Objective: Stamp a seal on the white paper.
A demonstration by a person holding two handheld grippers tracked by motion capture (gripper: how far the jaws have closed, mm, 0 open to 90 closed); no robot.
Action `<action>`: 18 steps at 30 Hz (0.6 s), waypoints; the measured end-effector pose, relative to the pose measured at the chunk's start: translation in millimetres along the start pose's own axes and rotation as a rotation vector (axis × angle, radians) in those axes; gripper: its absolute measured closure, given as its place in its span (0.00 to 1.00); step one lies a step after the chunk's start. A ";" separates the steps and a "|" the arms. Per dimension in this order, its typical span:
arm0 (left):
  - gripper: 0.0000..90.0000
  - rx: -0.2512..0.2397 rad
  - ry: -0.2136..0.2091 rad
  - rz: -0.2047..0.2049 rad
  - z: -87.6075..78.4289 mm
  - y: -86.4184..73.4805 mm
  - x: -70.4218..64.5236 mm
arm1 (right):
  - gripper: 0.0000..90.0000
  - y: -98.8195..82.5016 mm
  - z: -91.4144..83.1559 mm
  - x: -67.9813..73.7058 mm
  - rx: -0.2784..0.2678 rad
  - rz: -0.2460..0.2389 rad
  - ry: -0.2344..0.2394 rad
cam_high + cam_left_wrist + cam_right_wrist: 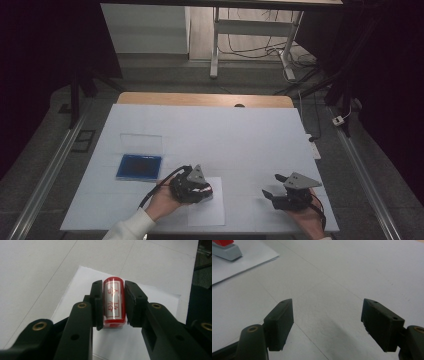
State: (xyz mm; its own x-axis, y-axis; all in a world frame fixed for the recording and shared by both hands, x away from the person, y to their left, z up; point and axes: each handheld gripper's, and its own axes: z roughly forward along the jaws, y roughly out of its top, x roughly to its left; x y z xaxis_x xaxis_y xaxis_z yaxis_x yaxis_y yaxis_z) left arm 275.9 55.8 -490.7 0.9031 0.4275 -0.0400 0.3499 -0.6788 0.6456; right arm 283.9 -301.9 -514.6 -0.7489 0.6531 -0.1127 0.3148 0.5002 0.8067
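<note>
Your left gripper [113, 302] is clamped on a red stamp [113, 301], one jaw on each flank of its rounded handle, with the label of red characters facing up between them. Below the jaws lies a white sheet of paper [160, 296], and the stamp's lower end points down toward it. From the right gripper view the stamp's grey base [225, 252] appears to sit on the paper, though contact cannot be confirmed.

The stamp looks like glossy hard plastic — light and stiff, but slick and curved, so it could twist or slide in the pads if you tilt it. You seem to hold it around mid-handle, which is probably the best place; keep the squeeze even and the stamp upright when you press or lift. The paper is thin and loose on the white table cover [250, 135], so it may creep or lift with the stamp if the face sticks.

Your right gripper [327, 317] hangs just above the bare cover with its jaws spread wide and nothing between them, well apart from the left gripper. It could pin the paper's near edge.

Beyond your left gripper, farther out and to its left in the high view, lies a blue ink pad [139, 166] with its clear lid [141, 143] open behind it.
</note>
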 end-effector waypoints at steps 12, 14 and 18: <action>0.78 0.020 0.002 0.012 3.9 0.1 0.0 | 0.28 0.0 0.0 0.3 -0.003 0.000 -0.001; 0.78 0.022 0.001 0.013 4.5 0.1 -0.2 | 0.28 -0.1 0.0 0.3 -0.005 0.001 -0.003; 0.78 0.029 -0.001 0.011 4.5 0.2 0.0 | 0.28 0.1 0.0 0.2 0.002 -0.002 -0.002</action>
State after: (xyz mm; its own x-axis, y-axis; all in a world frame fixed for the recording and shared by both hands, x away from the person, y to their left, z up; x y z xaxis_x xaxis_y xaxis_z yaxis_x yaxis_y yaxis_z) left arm 277.0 53.0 -494.0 0.9072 0.4193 -0.0334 0.3466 -0.7003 0.6240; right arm 283.7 -301.8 -514.5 -0.7485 0.6531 -0.1149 0.3149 0.5027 0.8051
